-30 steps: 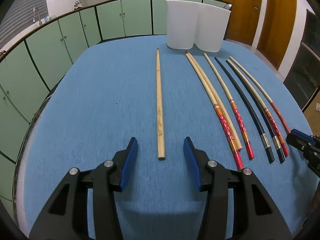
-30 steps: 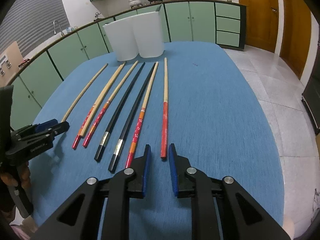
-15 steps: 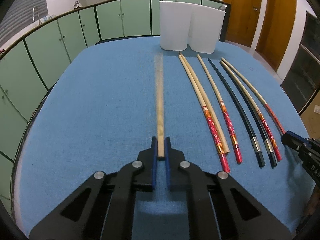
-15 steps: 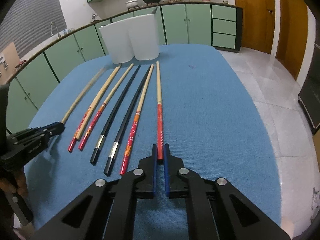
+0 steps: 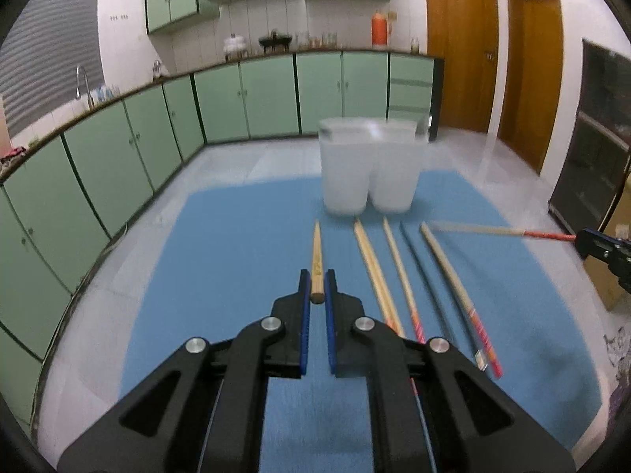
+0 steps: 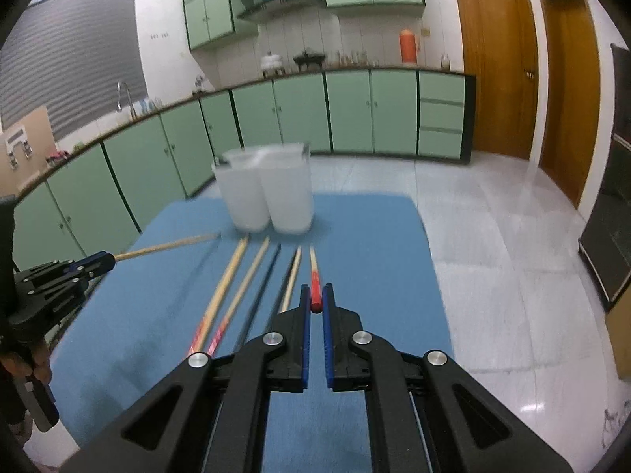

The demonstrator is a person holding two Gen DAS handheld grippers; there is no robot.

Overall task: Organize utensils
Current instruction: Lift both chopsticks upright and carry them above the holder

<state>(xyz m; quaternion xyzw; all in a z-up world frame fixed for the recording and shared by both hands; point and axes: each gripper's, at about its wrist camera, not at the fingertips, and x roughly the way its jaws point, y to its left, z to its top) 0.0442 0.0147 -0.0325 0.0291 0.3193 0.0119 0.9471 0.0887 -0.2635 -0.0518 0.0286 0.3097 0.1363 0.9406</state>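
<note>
My left gripper (image 5: 316, 289) is shut on the thick end of a plain wooden chopstick (image 5: 316, 250), held up off the blue table (image 5: 221, 260) and pointing at two white tubs (image 5: 345, 169). My right gripper (image 6: 314, 299) is shut on the red end of a red-and-wood chopstick (image 6: 314, 266), also lifted. Each gripper shows in the other's view: the right gripper (image 5: 584, 238) at the right edge with its chopstick (image 5: 493, 231), the left gripper (image 6: 107, 259) at the left with its stick (image 6: 169, 244). Several chopsticks (image 5: 376, 276) (image 6: 230, 276) lie side by side on the cloth.
The white tubs (image 6: 268, 193) stand together at the table's far edge (image 6: 355, 197). Green cabinets (image 5: 268, 94) run along the back and left. Tiled floor (image 6: 493, 236) lies to the right of the table. A hand (image 6: 35, 358) holds the left gripper's handle.
Both grippers closed on the near ends of their chopsticks, then rose and tipped up, lifting the plain stick and the red-ended stick off the cloth. The others stayed put.
</note>
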